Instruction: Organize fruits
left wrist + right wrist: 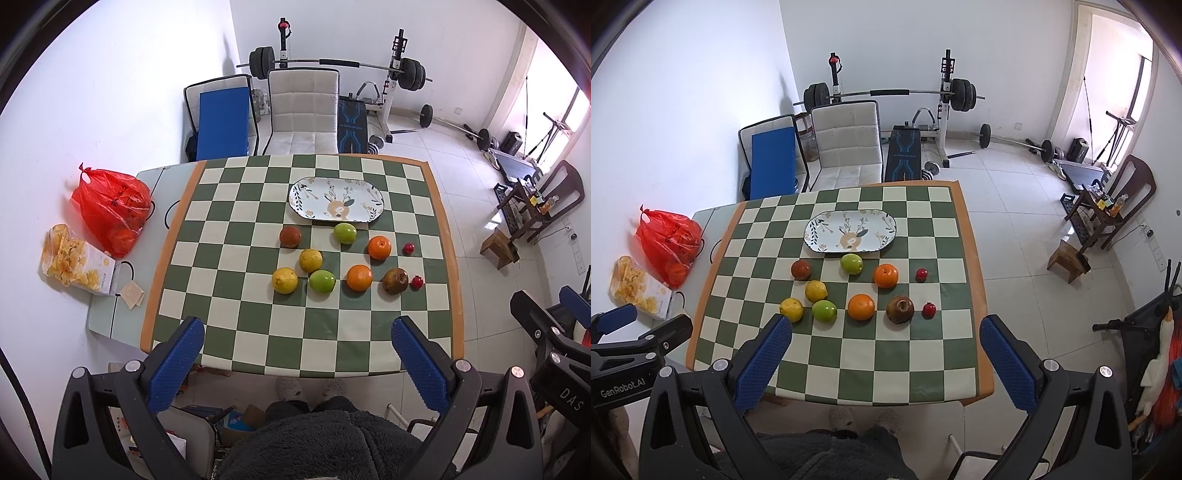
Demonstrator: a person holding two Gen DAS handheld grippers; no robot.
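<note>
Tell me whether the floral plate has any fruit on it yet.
Empty. The floral plate shows only its printed pattern in both views; all the fruit, such as the nearest green apple, sits on the checkered tablecloth in front of it.

Two handheld grippers, each black-framed with angular, triangular-cutout arms. Left gripper [297,365]: broad fingers [175,363] faced with dimpled blue pads, silver round screws at the joints around 7 and 5 o'clock. Right gripper [884,363]: same build, same blue textured fingers [762,363], same silver screws. White "GenRobot.AI" lettering on the black body seen at 8 o'clock in the right wrist view; white letters "DAS" on the black body at 4 o'clock in the left wrist view. Dark grey fleecy garment [332,446] at 6 o'clock, grey fuzzy slippers [290,389] just above it.
</note>
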